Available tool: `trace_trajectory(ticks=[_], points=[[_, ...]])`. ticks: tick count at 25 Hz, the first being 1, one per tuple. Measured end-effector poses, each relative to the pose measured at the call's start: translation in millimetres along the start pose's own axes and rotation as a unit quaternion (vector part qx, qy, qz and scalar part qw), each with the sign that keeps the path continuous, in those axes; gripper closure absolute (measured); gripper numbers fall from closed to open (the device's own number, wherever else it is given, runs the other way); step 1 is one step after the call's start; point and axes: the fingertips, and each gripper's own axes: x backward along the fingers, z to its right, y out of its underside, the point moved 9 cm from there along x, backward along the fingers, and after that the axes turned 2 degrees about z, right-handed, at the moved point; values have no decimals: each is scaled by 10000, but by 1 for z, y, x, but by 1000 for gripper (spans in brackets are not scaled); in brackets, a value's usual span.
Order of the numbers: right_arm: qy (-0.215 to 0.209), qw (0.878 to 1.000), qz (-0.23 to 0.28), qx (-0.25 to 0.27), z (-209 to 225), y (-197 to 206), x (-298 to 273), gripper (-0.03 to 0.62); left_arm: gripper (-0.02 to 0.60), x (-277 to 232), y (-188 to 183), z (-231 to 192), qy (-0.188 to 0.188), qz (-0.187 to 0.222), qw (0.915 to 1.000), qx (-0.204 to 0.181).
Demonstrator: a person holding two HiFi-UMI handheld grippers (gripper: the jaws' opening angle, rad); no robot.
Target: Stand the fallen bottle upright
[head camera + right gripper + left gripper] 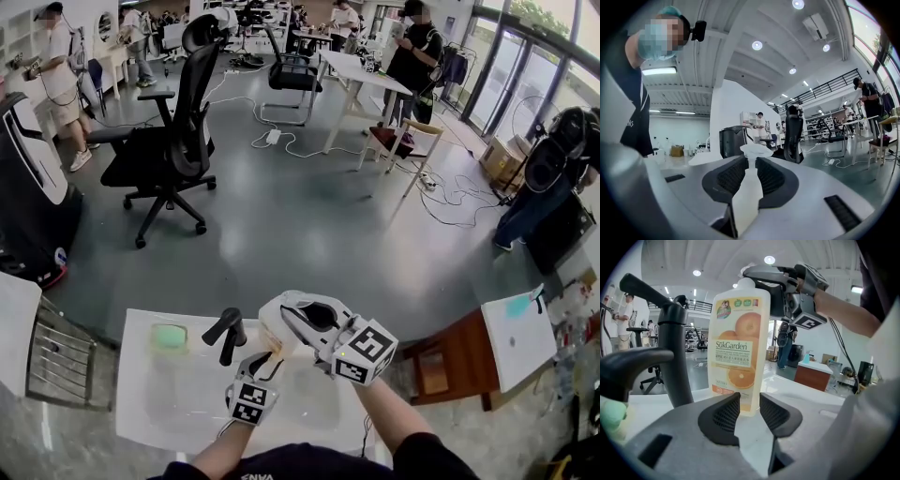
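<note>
The bottle (739, 348) is cream-white with an orange-fruit label and stands upright on the white table (169, 403). In the head view only a pale bit of the bottle (270, 330) shows beside my right gripper (286, 319). That right gripper (754, 275) is level and shut on the bottle's white cap (753, 150), which sits between its fingertips (751, 164). My left gripper (749, 401) is low, just short of the bottle's base. Its jaws stand apart with nothing pressed between them. In the head view the left gripper (261, 361) is near the table's front.
A black faucet-like fixture (225, 333) rises from the table just left of the bottle. A green sponge (169, 337) lies further left. A brown wooden stand (450, 361) is at the right of the table. Beyond are office chairs (173, 141) and people on the grey floor.
</note>
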Motion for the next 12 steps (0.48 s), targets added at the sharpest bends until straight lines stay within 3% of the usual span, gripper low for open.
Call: trace_trajectory(ticks=[10,12], points=[[182,9998,86,58,-3,2,1,495,443,2,4,-2,102,-218,9996,169],[310,9994,8,131,0,4,5,422,443,5,5,0,103,-253,9994,202]])
